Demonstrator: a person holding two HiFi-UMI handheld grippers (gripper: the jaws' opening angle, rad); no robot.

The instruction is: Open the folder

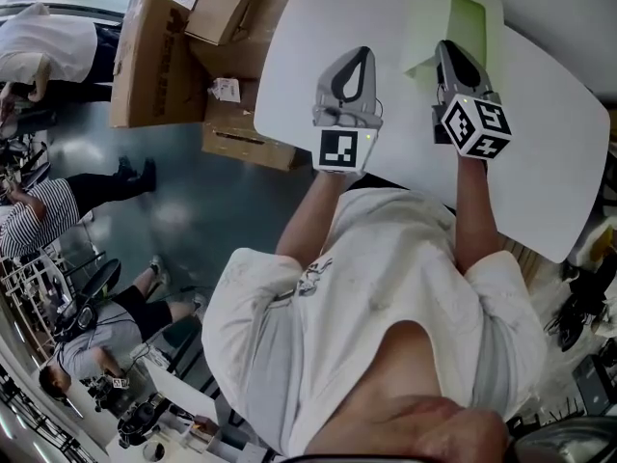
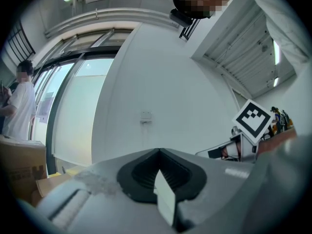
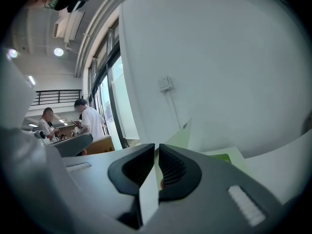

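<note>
On the far side of the white worktop (image 1: 540,152), toward one o'clock in the head view, lies the folder (image 1: 469,19). It is thin and pale, a whitish green outside with a brighter green panel showing inside. Its cover is lifted off that panel and stands tilted, hinged along the far edge. In the right gripper view the folder (image 3: 197,133) shows the same way: the pale cover rises as a sloped sheet at one o'clock from the jaws, and the green inner leaf lies flat at three o'clock.

The right gripper (image 1: 448,48) reaches to the folder's near edge, at six o'clock from it. In its own view the right gripper (image 3: 157,146) has its jaws a narrow slit apart. A pale green sliver of the folder shows through the slit, and the pads do not appear to press on it.

The left gripper (image 1: 361,52) hovers over bare worktop at nine o'clock from the right one, apart from the folder. Its jaws (image 2: 158,151) meet at the tip with nothing between them.

Cardboard boxes (image 1: 145,56) are stacked on the floor at ten o'clock.
</note>
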